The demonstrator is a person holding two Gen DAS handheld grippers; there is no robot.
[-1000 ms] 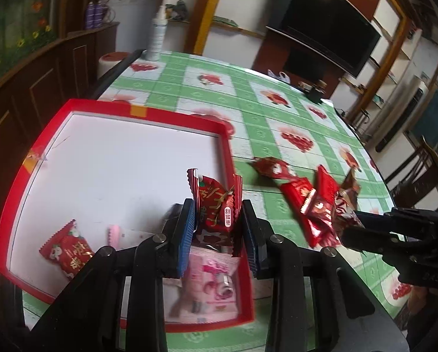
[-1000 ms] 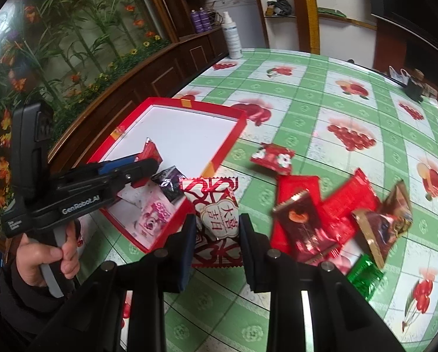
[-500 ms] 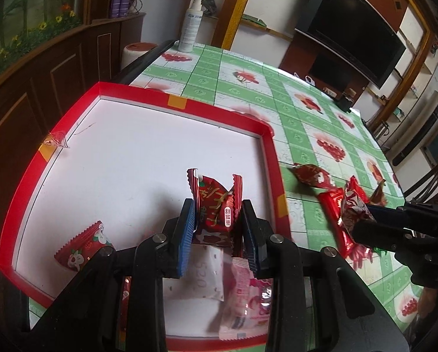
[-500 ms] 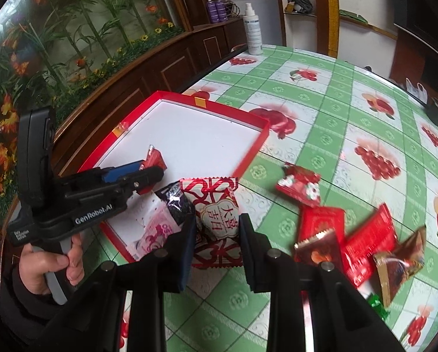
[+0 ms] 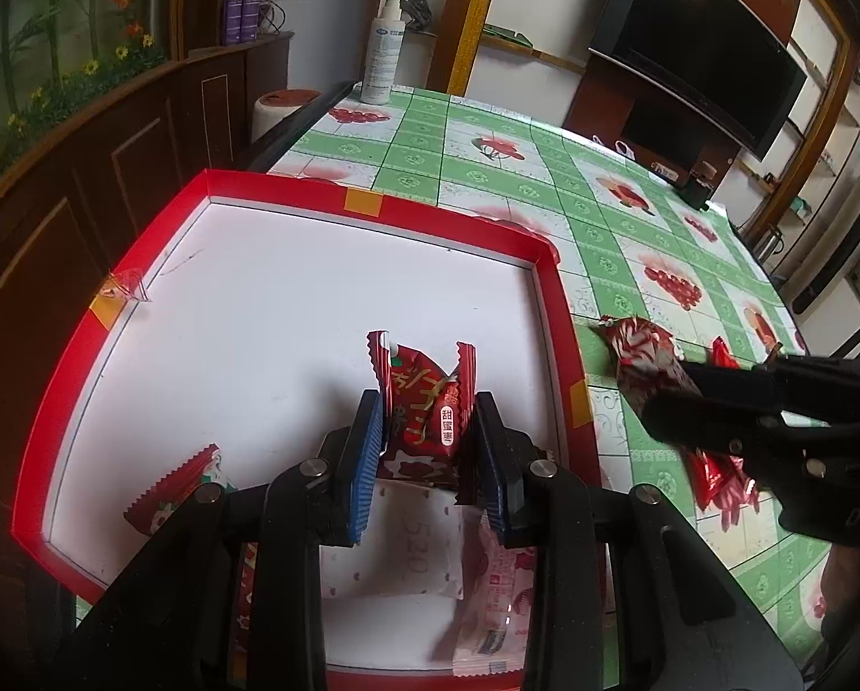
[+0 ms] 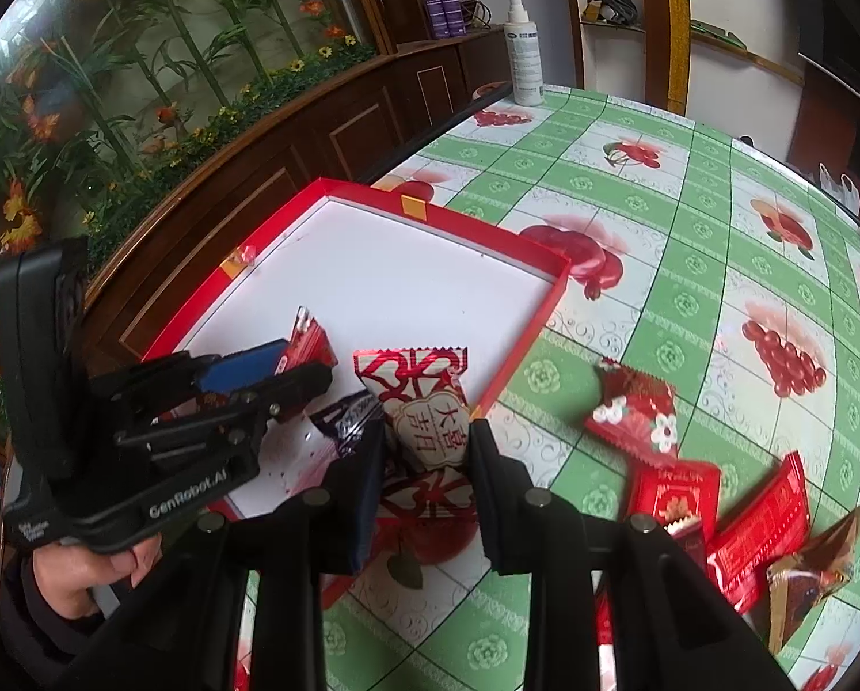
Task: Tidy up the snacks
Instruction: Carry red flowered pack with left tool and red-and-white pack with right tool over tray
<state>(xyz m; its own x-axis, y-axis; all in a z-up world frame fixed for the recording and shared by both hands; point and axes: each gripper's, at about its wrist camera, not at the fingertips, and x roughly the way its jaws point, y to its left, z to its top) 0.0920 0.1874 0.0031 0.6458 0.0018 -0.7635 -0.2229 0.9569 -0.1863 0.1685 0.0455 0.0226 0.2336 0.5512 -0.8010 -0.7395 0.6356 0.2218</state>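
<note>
A tabletop (image 6: 689,219) in green-and-white checked oilcloth with red fruit prints carries a shallow red-rimmed, white-floored cardboard tray (image 6: 551,311) ahead-left of the right jaws, loose red foil snack packets (image 6: 637,412) to their right, and a white spray bottle (image 6: 523,60) far ahead.

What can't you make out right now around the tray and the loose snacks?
- Left wrist view: the pink packet in the tray is partly hidden by the left gripper.
- Left wrist view: the right gripper covers most of the loose snacks.
- Right wrist view: the brown packet is cut off by the lens edge.
</note>
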